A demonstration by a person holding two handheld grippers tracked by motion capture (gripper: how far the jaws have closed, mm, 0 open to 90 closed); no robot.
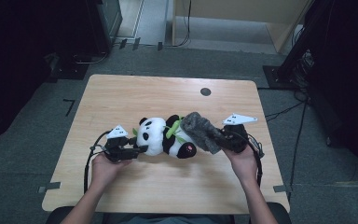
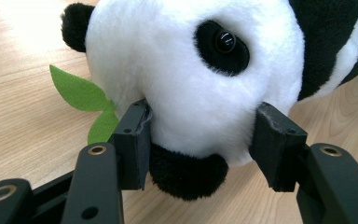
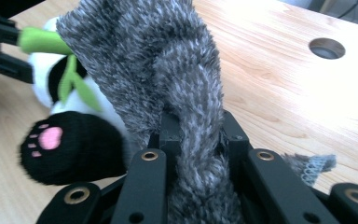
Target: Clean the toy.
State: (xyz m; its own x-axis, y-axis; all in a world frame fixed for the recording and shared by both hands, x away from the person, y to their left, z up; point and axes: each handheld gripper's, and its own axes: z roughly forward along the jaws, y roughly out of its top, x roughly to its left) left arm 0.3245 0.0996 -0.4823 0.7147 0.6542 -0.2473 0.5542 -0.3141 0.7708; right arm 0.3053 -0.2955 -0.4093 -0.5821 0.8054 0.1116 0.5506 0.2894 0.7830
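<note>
Lying on the worktop (image 1: 121, 93) in the high view, the panda (image 1: 161, 136) sat between both grippers. In the left gripper view, the left gripper (image 2: 200, 135) clamped its head. In the right gripper view, the right gripper (image 3: 193, 128) pinched a grey sock (image 3: 158, 60) over the panda.

Plush panda (image 1: 161, 136) lying under fuzzy grey sock (image 1: 204, 130)

Hidden and cut-off parts around the plush panda (image 1: 161, 135) and grey fuzzy cloth (image 1: 204, 130)

In the left gripper view the panda's body runs off the top and right edges, and the pads (image 2: 133, 142) cover the sides of its head. In the right gripper view the cloth's top is cut off, its pinched fold hides between the pads (image 3: 233, 140), and it screens the panda's middle. In the high view, the table's (image 1: 168, 91) near edge lies behind the person's forearms.
</note>
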